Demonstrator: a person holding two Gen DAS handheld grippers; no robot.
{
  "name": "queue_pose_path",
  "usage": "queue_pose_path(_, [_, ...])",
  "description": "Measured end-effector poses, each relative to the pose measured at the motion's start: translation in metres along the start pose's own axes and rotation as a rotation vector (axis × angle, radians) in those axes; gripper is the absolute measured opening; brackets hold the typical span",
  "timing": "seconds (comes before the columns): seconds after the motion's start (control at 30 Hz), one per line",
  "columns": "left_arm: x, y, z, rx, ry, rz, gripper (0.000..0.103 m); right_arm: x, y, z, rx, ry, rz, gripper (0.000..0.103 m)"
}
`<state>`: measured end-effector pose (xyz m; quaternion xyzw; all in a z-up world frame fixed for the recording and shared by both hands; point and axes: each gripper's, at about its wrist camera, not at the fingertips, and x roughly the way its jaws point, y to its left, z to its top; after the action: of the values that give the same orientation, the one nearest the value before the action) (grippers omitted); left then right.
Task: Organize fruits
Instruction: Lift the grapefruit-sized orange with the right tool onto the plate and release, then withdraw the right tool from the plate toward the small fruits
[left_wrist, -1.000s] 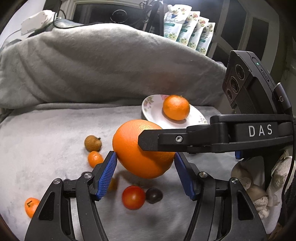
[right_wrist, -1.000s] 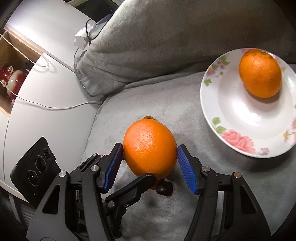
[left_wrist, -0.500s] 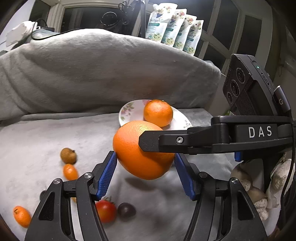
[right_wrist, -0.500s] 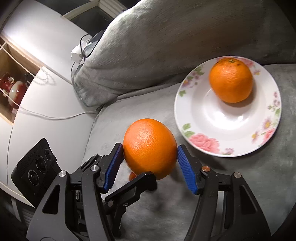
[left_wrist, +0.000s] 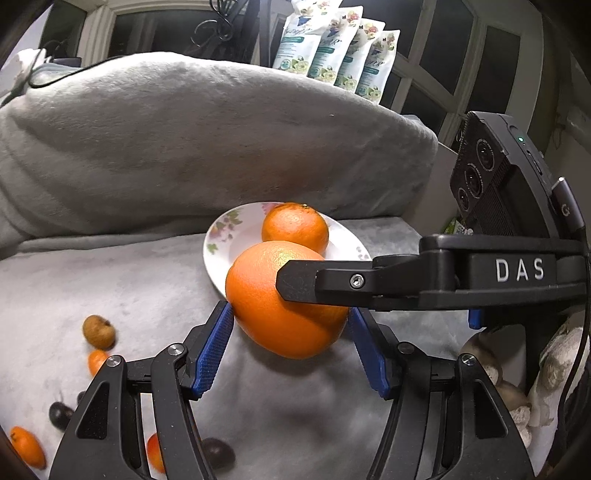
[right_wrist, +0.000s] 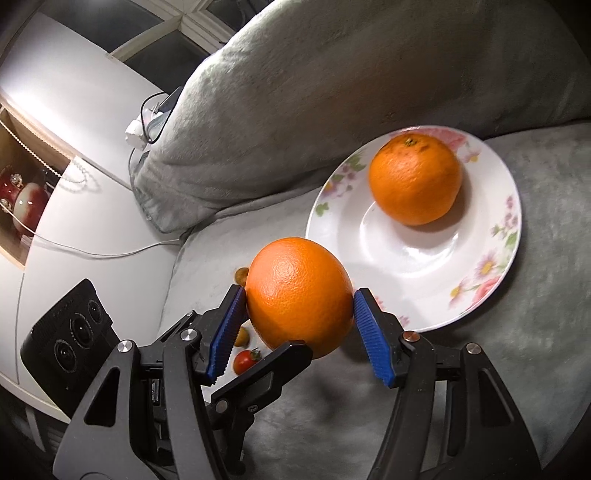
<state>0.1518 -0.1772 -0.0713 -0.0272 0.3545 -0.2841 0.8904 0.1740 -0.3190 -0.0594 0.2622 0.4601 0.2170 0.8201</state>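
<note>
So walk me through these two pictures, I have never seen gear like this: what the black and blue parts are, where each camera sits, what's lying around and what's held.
These are two hand-held grippers, each with a camera looking along its blue-padded fingers. In the left camera's view the left gripper is in front and the right one's black finger crosses sideways; the other view looks along the right gripper. Both clamp one large orange, held above a grey blanket. Close behind it sits a flowered plate carrying a second orange. Small fruits lie scattered on the blanket.
</note>
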Motion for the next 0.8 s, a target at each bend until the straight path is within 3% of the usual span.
queue_pose_path(0.17, [0.004,-0.006,0.005,0.023,0.008,-0.003,0.062,-0.006,-0.008,0.003,0.032,-0.02,0.003,0.064])
queue_pose_path(0.5, [-0.016,0.0,0.004,0.038,-0.011,0.026,0.062,-0.041,-0.004,0.006,0.004,-0.139,-0.007,0.064])
queue_pose_path(0.8, [-0.033,0.006,-0.004,0.025,-0.026,0.03,0.062,-0.059,0.008,-0.007,-0.071,-0.185,-0.075,0.064])
